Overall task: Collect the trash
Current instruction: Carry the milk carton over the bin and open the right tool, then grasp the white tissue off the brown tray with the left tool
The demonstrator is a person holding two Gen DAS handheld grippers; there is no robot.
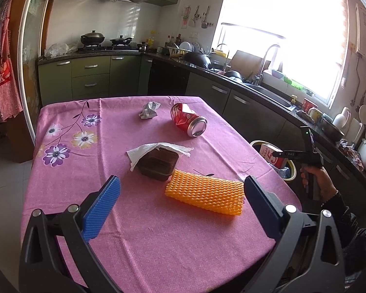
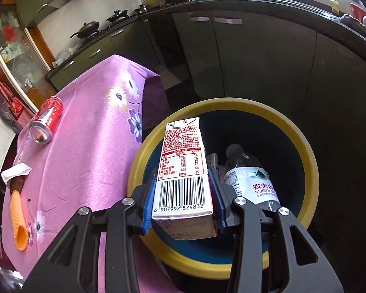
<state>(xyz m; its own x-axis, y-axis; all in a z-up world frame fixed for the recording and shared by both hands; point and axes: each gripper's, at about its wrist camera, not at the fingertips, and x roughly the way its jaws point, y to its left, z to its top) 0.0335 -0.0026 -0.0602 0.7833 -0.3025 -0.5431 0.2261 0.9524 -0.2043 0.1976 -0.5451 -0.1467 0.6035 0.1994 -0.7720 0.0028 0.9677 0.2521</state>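
The right gripper [image 2: 184, 195] was closed tight on a white and red paper drink carton [image 2: 181, 171], with one blue pad [image 2: 148, 202] pressed on each side of it. The carton was held over the open mouth of a round bin with a yellow rim and a dark blue inside [image 2: 307, 156]. A clear plastic water bottle with a white label [image 2: 250, 175] was seen lying inside the bin, just beside the carton.

The left gripper [image 1: 180, 195] was held wide open above the table covered with a pink flowered cloth [image 1: 158, 239], and nothing was held between its blue pads [image 1: 102, 207]. An orange foam net sleeve [image 1: 205, 193] was seen lying on the cloth between the two fingers, close to the right one. A small dark brown plastic tray [image 1: 158, 164] was set just behind the sleeve, touching its corner, and a white paper napkin [image 1: 144, 151] was partly draped over the tray. Farther back, a dented red drink can [image 1: 189, 120] was lying on its side, and a crumpled silver wrapper [image 1: 148, 109] was seen near it, a little apart. The bin was placed on the floor just beside the right edge of the table
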